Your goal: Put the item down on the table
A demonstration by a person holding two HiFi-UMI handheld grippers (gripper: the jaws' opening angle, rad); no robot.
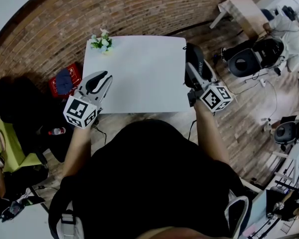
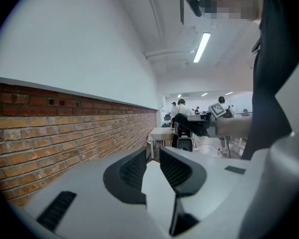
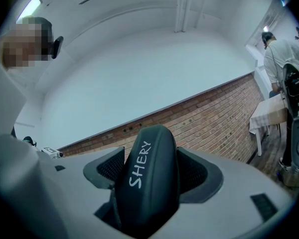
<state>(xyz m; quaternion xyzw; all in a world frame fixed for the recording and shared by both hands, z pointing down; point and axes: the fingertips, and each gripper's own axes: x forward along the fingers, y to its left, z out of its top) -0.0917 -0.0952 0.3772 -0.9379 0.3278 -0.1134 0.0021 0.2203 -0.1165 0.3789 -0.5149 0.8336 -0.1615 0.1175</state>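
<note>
Right hand-held gripper [image 3: 152,166] is clamped on a dark case [image 3: 148,148], both jaws pressed against its sides. The case stands on edge with the white letters SHERY running up its rounded back. Its lower part sinks between the jaws and is hidden. In the head view the case is black against the black gripper, so its outline is hard to trace. It is held up at the right edge of the worktop [image 1: 139,73], not resting on it. Whether it hangs over the top or just outside that edge cannot be told.

The worktop is white and rectangular. Part of its near edge is covered by the person's head and shoulders. Its far edge lies towards a brick wall. The surface lies open from the middle to the right edge and down to the near edge.

The left hand-held gripper [image 1: 103,79] is at the near left corner, its jaws a little apart with only air between them.

A red box [image 1: 65,81] sits on the floor beside the left edge. What lies in it is unclear.

A small bunch of flowers [image 1: 102,42] stands at the far left corner, well apart from both grippers
</note>
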